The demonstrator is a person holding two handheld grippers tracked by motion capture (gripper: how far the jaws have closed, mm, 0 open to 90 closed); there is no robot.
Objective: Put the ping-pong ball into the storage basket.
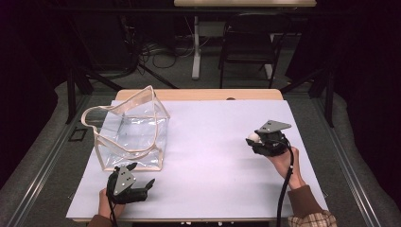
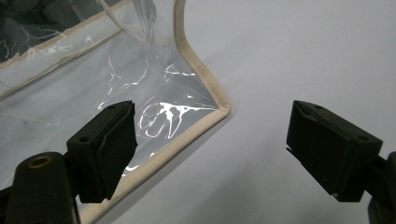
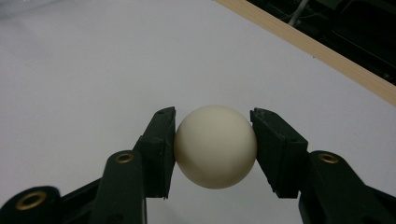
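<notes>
The right gripper [image 3: 215,140] has its fingers [image 3: 161,149] clamped on a cream-white ball [image 3: 215,145], one pad pressed against each side of it, the ball sitting between the tips and lifted clear of the pale sheet [image 3: 93,70] that covers the desk. In the high view this gripper [image 1: 255,138] is held above the right part of the sheet, the ball [image 1: 254,137] at its left end, with bare sheet all round it and the wooden edge of the desk [image 3: 327,51] a little way beyond. The left gripper [image 2: 212,154] has its fingers [image 2: 109,144] spread wide apart with nothing between them; the left finger hangs over the near corner of a clear plastic bag [image 2: 154,93] with beige piping, the right finger over bare sheet. In the high view the left gripper [image 1: 142,182] is at the near left of the desk, just in front of the bag [image 1: 132,132], which stands upright with its top open, well apart from the ball. A wide stretch of uncovered sheet lies between the bag and the right gripper.
</notes>
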